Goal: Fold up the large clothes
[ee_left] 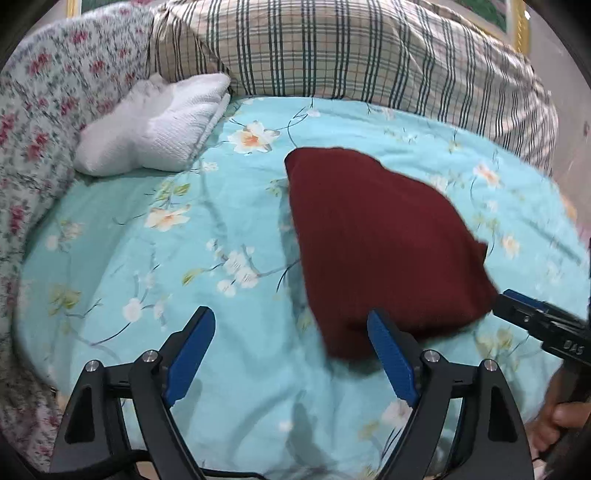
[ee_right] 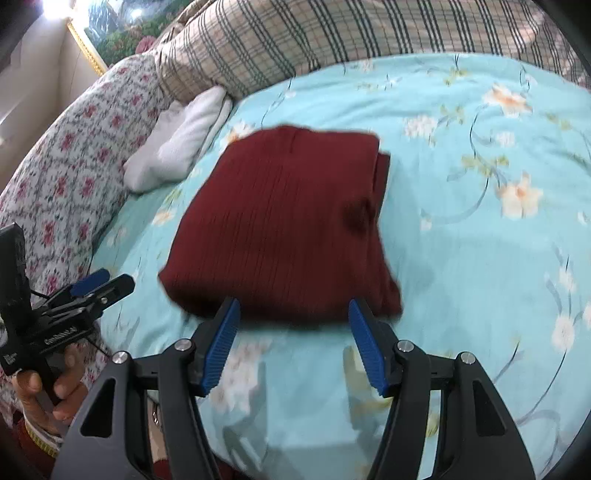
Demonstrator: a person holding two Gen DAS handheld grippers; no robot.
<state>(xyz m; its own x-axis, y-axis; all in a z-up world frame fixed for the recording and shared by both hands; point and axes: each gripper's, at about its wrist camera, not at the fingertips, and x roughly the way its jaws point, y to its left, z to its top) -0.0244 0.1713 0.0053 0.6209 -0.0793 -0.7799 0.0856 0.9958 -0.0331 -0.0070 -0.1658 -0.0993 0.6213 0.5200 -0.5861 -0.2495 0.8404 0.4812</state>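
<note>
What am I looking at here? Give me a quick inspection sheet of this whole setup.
Surface: bed with turquoise floral cover.
Job's things: dark red garment, folded into a compact stack, lying flat.
Clutter: white folded towel by the pillows.
Grippers: left gripper open, empty; right gripper open, empty, at the garment's near edge.
Cables: thin black cable by the left handle.
Surroundings: plaid pillow, rose-print bedding, framed picture.

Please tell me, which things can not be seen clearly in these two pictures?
- Red garment: motion blur softens its edges in both views, so the layers under the top fold cannot be counted.
- Right gripper: in the left wrist view the frame edge cuts it off; only its tip shows.
- White cloth: partly tucked against the plaid pillow, so what it is stays unclear.
</note>
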